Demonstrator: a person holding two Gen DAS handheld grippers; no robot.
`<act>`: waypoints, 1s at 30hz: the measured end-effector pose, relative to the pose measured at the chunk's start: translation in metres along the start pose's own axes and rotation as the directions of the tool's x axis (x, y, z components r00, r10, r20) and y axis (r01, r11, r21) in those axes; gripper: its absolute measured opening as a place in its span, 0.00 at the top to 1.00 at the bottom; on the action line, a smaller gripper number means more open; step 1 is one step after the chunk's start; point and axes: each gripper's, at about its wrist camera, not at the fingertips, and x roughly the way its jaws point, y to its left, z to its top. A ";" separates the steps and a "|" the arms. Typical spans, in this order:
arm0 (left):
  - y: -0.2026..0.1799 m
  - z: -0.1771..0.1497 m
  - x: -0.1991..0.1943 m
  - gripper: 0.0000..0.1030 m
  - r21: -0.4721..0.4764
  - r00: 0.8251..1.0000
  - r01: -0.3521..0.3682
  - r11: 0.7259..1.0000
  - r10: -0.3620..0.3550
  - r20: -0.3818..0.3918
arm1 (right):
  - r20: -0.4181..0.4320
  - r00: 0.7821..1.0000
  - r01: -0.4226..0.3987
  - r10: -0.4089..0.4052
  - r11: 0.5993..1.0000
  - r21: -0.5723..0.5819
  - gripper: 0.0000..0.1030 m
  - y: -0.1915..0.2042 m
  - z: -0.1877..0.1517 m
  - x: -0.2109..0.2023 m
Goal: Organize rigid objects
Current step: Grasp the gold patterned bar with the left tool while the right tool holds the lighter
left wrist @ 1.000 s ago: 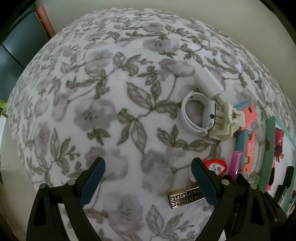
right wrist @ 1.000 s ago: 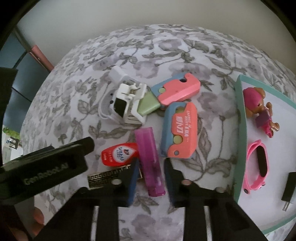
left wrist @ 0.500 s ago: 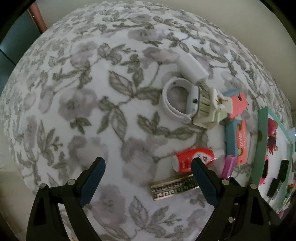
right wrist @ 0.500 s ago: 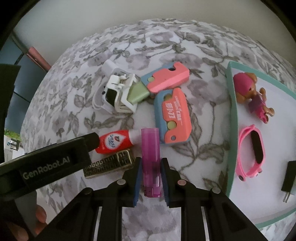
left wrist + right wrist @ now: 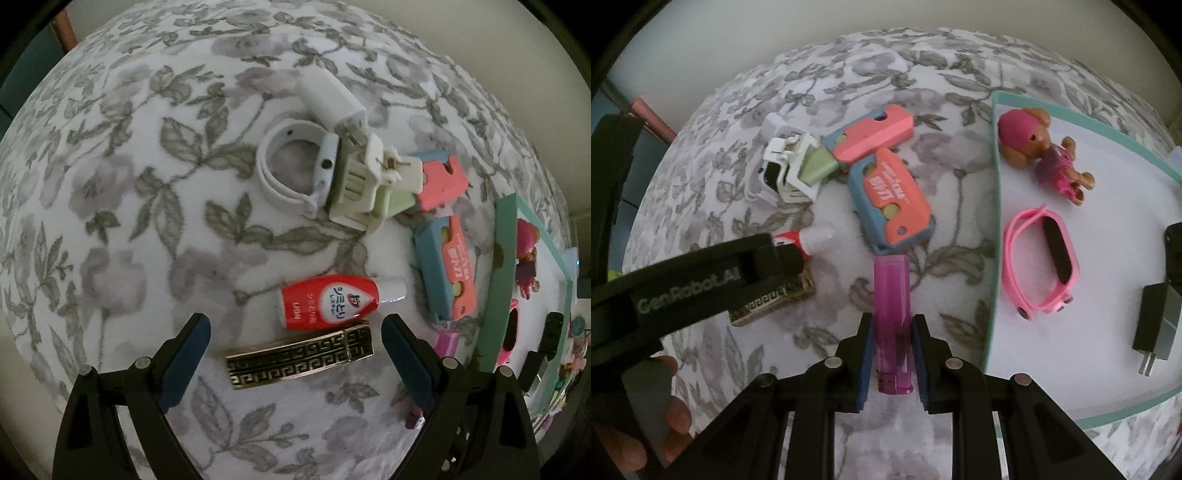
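The right gripper pinches the purple lighter, just left of the teal tray. The left gripper, spread wide, straddles the patterned gold clip on the floral tabletop.

Dimly lit room: a plain pale wall rises behind the grey floral-patterned cloth, with dark teal furniture at the cloth's left.

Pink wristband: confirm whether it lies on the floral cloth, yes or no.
No, the pink wristband lies on the white tray, beside the toy dog.
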 end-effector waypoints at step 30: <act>-0.003 -0.036 0.009 0.20 0.042 1.000 -0.004 0.999 0.005 -0.026 | -0.024 1.000 -0.015 0.015 1.000 0.021 0.79 -0.011 -0.009 -0.003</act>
